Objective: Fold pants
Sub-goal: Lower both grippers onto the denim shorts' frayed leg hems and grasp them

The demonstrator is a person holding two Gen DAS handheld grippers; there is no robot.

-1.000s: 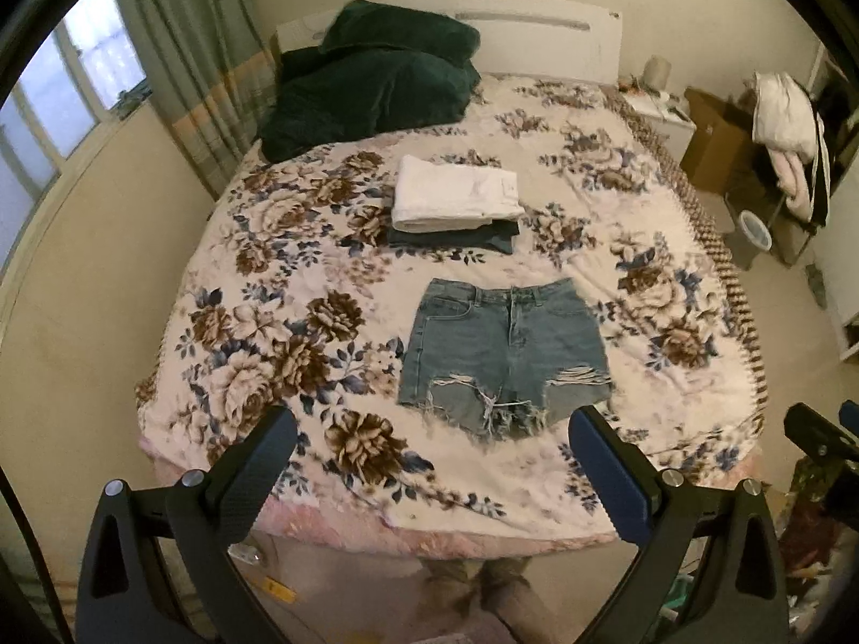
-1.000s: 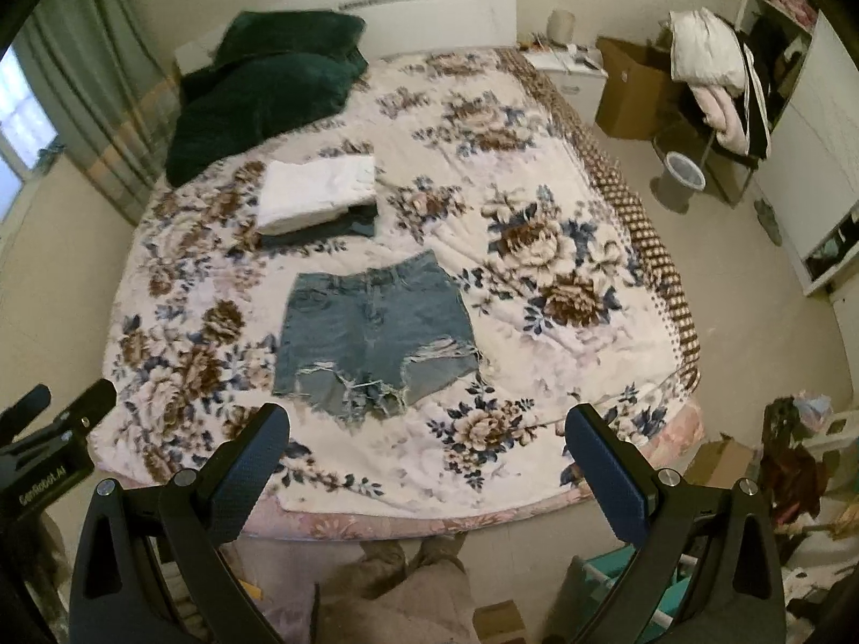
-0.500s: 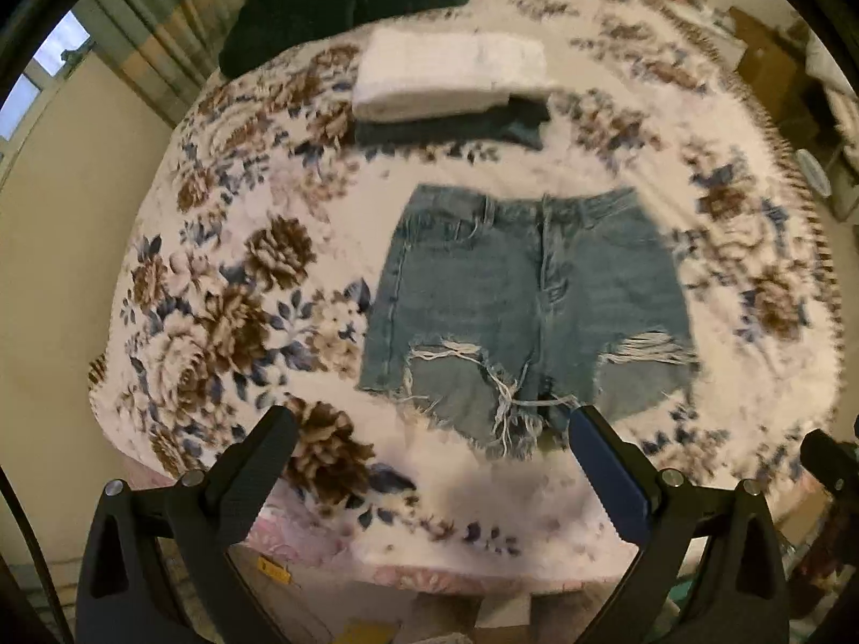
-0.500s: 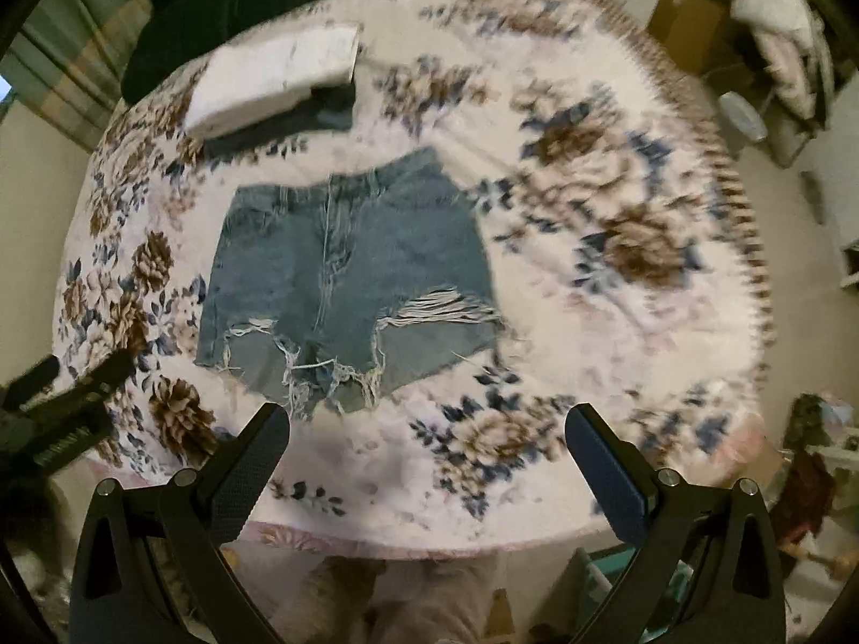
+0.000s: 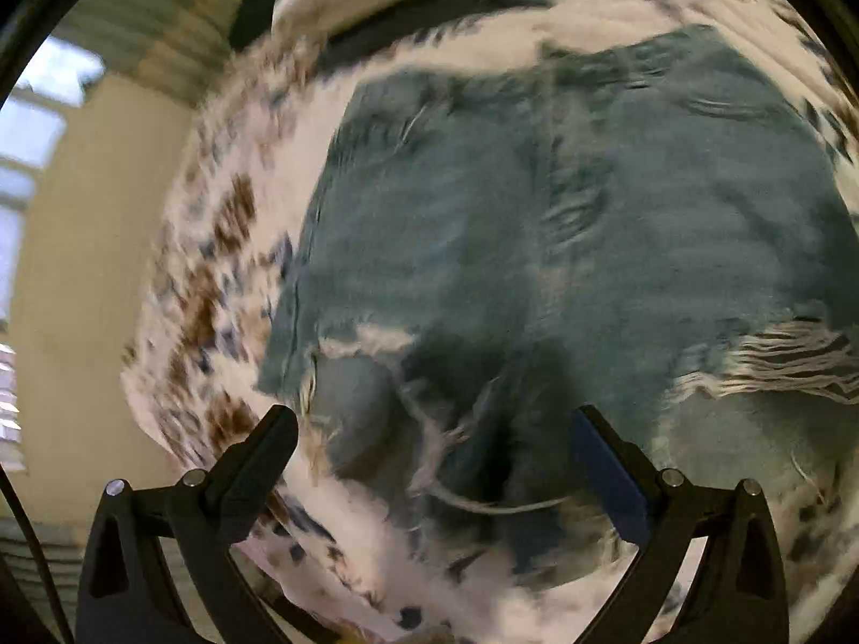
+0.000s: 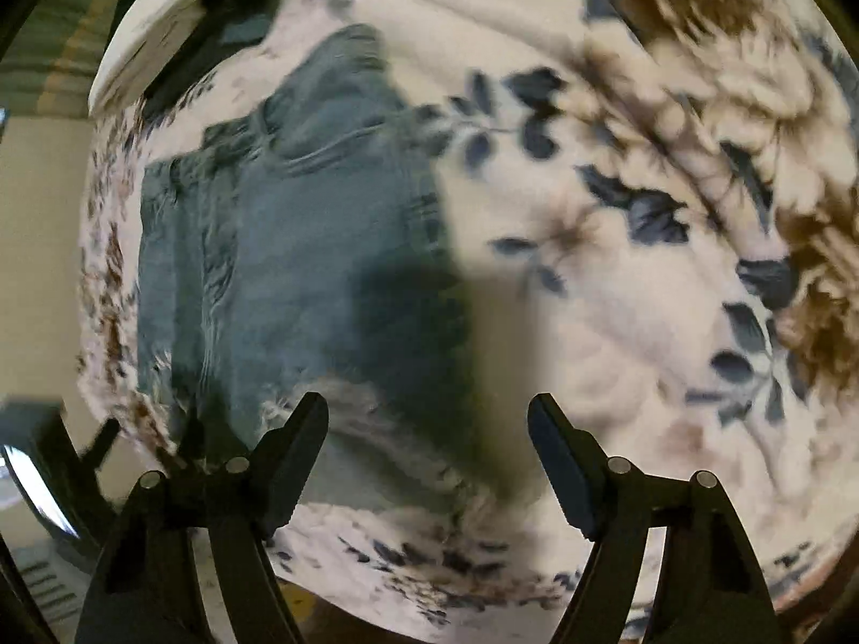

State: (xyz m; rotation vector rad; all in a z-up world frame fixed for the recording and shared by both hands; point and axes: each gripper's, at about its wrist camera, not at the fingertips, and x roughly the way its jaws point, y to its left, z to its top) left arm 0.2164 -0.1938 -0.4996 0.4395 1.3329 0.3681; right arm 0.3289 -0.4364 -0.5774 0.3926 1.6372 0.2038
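Faded blue denim shorts with frayed, thready hems lie on a soft, fuzzy floral blanket. The gripper fingers are matt black plastic with shiny metal pins.

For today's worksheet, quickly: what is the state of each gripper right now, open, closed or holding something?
Left gripper: open, holding nothing, just above the frayed hem of the denim shorts.
Right gripper: open, holding nothing, over the shorts' other hem corner.

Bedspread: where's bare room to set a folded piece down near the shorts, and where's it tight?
Free: the floral bedspread right of the denim shorts, a wide bare stretch in the right wrist view. A narrower strip lies between the frayed hems and the near bed edge. Crowded: beyond the waistband, where the folded white garment sits on a dark one. Both grippers are open.
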